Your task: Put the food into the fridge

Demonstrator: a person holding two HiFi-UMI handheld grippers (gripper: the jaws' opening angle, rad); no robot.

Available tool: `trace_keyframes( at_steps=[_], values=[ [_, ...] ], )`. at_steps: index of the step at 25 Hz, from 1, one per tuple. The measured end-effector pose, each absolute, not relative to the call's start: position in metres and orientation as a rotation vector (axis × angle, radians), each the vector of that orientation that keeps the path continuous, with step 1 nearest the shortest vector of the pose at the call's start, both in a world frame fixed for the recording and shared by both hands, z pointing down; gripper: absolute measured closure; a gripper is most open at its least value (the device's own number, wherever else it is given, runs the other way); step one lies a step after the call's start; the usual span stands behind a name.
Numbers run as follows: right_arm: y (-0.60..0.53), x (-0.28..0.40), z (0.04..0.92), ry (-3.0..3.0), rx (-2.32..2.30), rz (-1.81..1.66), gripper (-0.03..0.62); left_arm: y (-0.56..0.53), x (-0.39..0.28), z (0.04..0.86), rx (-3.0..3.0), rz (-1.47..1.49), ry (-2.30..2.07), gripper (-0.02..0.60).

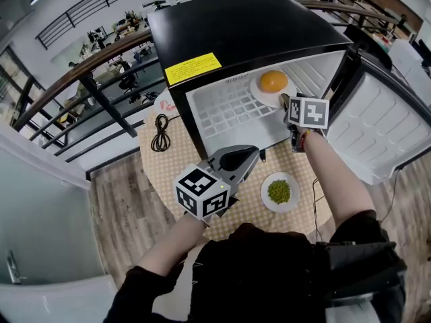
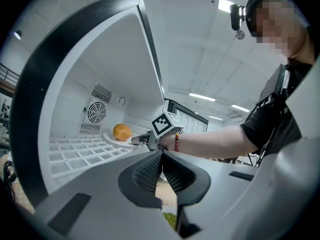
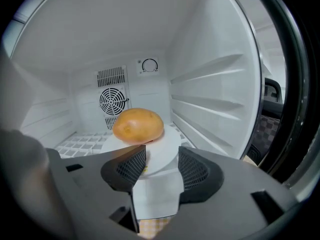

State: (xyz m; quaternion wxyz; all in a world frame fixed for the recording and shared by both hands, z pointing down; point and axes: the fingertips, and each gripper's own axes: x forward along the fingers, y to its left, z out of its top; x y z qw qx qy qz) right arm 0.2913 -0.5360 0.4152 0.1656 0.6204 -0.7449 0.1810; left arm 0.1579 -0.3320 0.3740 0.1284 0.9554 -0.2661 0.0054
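Checked-cloth table [image 1: 161, 170], peas plate [image 1: 279, 192], railing [image 1: 101, 59] beyond; R gripper [image 3: 161, 159] spread at potato plate [image 3: 162, 146] in fridge [image 1: 256, 25], L gripper [image 2: 161, 156] pressed together.

We see the fridge [image 1: 249, 25] on the far part of the table [image 1: 151, 160], its door [image 1: 384, 126] swung out to the right. Inside, on the shelf [image 1: 222, 113], a plate [image 1: 259, 93] sits toward the right wall, and a potato [image 1: 273, 81] lies on it. The fan grille [image 3: 113, 101] is behind them on the back wall. The right gripper [image 3: 159, 166] is at the shelf's front edge, with the plate's near rim between its jaws. Before the fridge, near the table's right edge, a second plate [image 1: 266, 200] carries peas [image 1: 279, 191]. The left gripper [image 2: 161, 170] is above the table, left of that plate. A cable [image 1: 160, 133] lies by the table's left edge.
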Motion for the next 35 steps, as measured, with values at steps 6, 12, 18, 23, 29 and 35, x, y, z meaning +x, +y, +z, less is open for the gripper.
trace_keyframes(
  at_steps=[6,12,18,23,29,35],
  values=[
    [-0.537,0.291,0.415,-2.119,1.754,0.473,0.396,-0.332,0.158,0.374,2.78,0.015,-0.775,0.569],
    [-0.538,0.287,0.412,-2.139,1.713,0.363,0.396,-0.332,0.156,0.376,2.77,0.015,-0.782,0.569],
    [-0.538,0.282,0.411,-2.144,1.669,0.247,0.401,-0.33,0.157,0.377,2.764,0.009,-0.785,0.569],
    [-0.538,0.282,0.41,-2.152,1.643,0.151,0.408,-0.329,0.157,0.38,2.751,0.006,-0.8,0.569],
    [-0.536,0.286,0.396,-2.183,1.648,0.072,0.408,-0.324,0.157,0.378,2.737,-0.004,-0.839,0.568],
    [-0.528,0.295,0.391,-2.242,1.687,0.126,0.561,-0.313,0.162,0.378,2.732,0.011,-0.887,0.569]
  ],
)
